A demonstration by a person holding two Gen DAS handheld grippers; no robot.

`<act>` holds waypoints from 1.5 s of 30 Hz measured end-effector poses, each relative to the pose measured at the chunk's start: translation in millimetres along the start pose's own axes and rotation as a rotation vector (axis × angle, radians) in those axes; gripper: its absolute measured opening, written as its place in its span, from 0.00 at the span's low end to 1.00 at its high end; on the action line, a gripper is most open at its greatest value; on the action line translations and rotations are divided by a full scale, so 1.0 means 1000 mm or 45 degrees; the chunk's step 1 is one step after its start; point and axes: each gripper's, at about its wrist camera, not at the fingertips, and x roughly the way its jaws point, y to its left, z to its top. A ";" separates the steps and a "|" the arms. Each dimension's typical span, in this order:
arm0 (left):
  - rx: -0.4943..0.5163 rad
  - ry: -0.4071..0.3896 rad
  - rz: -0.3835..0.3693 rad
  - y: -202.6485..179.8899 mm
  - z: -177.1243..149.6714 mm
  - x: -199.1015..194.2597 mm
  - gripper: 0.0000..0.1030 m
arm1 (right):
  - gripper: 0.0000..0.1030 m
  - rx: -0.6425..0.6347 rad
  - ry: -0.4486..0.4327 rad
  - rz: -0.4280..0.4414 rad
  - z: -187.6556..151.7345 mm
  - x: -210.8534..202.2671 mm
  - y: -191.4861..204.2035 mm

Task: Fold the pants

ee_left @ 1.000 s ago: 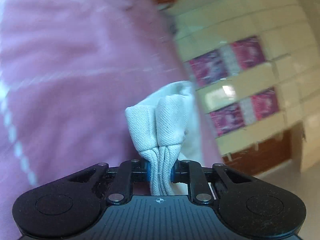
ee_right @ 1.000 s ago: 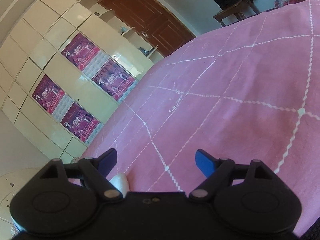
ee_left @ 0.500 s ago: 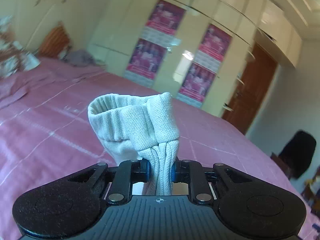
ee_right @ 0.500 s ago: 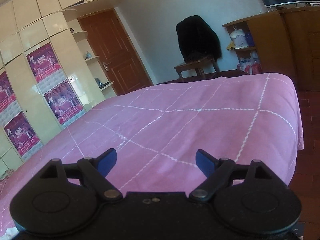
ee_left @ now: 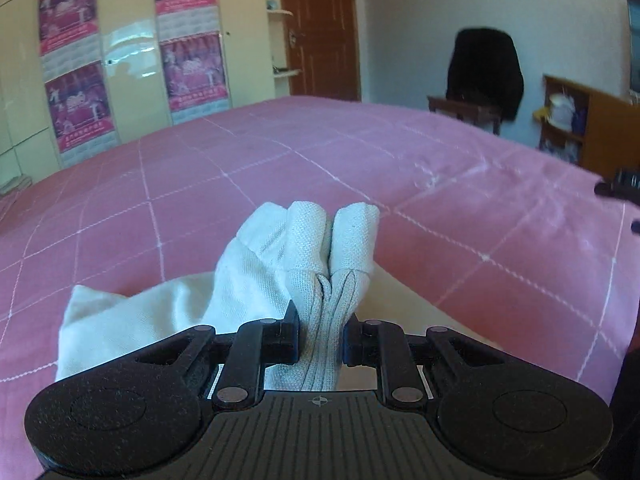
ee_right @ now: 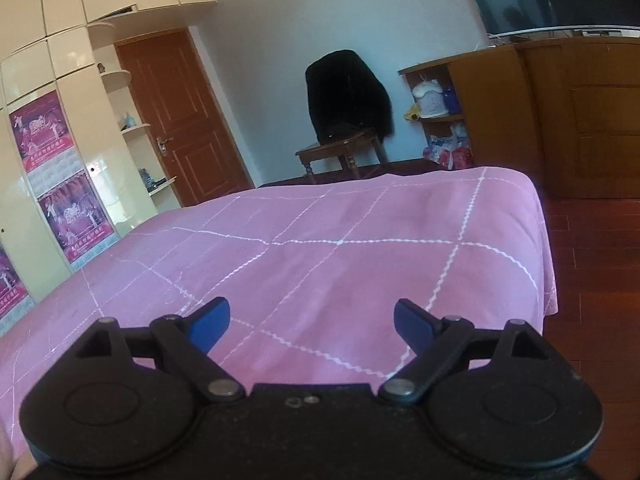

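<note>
My left gripper is shut on a bunched edge of the white pants. The ribbed hem sticks up between the jaws, and the rest of the cloth trails down to the left onto the pink bedspread. My right gripper is open and empty, with its blue fingertips wide apart over the pink bedspread near the bed's corner. The pants do not show in the right wrist view. A small black part of the right gripper shows at the right edge of the left wrist view.
Cream wardrobes with pink posters stand beyond the bed on the left. A brown door, a wooden chair with a black jacket and a wooden cabinet stand past the bed's far edge. Red-brown floor lies to the right.
Both grippers have swung round from the wardrobe side towards the door and chair. The left one still holds the pants, whose cloth now trails onto the bed at the left. The right stays open.
</note>
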 end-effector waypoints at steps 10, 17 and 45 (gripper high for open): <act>0.084 0.002 -0.165 -0.042 0.002 -0.018 0.67 | 0.90 0.162 0.047 0.057 0.005 0.007 -0.022; -0.192 -0.161 0.116 0.052 -0.050 -0.127 0.67 | 0.91 0.189 0.053 0.164 0.002 -0.004 -0.022; -0.548 -0.050 0.118 0.094 -0.134 -0.063 0.70 | 0.62 -0.173 0.895 0.821 -0.099 -0.022 0.168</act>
